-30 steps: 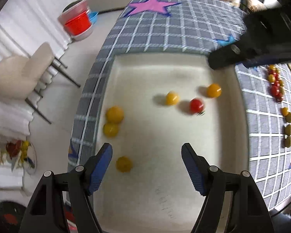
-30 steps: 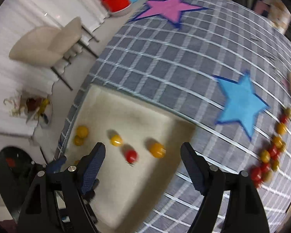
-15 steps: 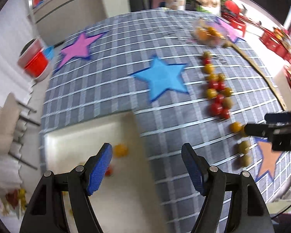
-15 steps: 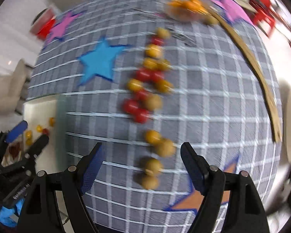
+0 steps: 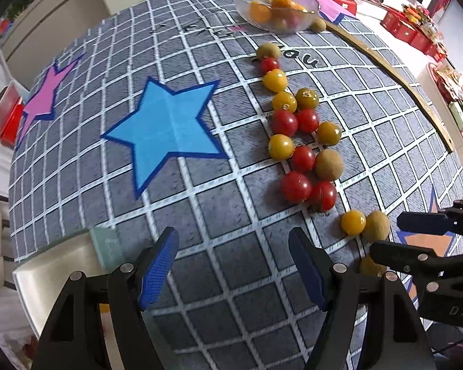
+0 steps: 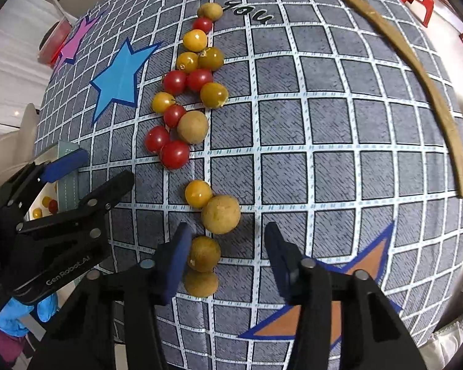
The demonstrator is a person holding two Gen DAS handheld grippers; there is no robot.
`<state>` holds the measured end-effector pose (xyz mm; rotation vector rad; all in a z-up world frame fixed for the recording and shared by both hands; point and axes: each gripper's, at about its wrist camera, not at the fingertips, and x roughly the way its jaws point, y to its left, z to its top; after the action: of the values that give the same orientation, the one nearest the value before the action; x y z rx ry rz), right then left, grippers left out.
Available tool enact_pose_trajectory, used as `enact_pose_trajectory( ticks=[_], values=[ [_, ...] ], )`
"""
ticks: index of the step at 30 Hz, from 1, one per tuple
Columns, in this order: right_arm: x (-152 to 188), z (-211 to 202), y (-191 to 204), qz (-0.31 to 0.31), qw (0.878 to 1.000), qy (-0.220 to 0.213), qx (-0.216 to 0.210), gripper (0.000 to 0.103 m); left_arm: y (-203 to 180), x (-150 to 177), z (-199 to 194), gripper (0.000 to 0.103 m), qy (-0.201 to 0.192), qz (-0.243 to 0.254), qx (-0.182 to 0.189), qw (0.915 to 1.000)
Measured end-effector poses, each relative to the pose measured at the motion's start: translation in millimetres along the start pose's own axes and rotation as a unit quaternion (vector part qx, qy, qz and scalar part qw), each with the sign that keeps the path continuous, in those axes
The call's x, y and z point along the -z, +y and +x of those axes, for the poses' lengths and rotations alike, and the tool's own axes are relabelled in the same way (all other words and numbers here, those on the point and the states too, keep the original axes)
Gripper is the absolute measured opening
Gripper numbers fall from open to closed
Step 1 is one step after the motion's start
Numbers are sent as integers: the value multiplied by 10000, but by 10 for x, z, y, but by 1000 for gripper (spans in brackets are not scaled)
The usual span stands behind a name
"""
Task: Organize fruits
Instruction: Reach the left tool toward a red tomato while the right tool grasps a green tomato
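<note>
Both hand-held grippers open and empty over a trail of small fruits on the desk.

Left hand-held gripper (image 5: 233,265), lower centre of its view: jaws wide apart above bare checked cloth (image 5: 200,203), nothing between them. Right hand-held gripper (image 6: 227,259), lower centre of its view: jaws apart, its left pad just beside a brownish-yellow fruit (image 6: 203,253); whether they touch, cannot tell. A tan round fruit (image 6: 220,214) sits just above it, touching a yellow tomato (image 6: 198,194). Line of red and yellow tomatoes (image 6: 174,92) runs up toward the upper centre of frame, ending near a clear bowl (image 5: 276,7) of fruit. Blue star (image 5: 163,129) lies left of the line. White tray (image 6: 47,197) at left edge holds a few tomatoes.
</note>
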<state>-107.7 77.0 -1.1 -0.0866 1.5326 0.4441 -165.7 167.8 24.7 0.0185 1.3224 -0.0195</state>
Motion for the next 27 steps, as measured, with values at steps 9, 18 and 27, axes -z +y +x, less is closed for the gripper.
enact_pose_trajectory(
  ticks=[9, 18, 27],
  values=[
    [-65, 65, -106, -16, 9999, -16, -123, 36, -210, -206, 178, 75, 110, 194, 78, 9997],
    [-88, 11, -316, 168, 9997, -72, -183, 34, -333, -304, 266, 70, 129, 270, 137, 9995],
    [-123, 25, -241, 83, 9998, -68, -157, 31, -573, -430, 220, 23, 155, 291, 380, 9987]
  ],
)
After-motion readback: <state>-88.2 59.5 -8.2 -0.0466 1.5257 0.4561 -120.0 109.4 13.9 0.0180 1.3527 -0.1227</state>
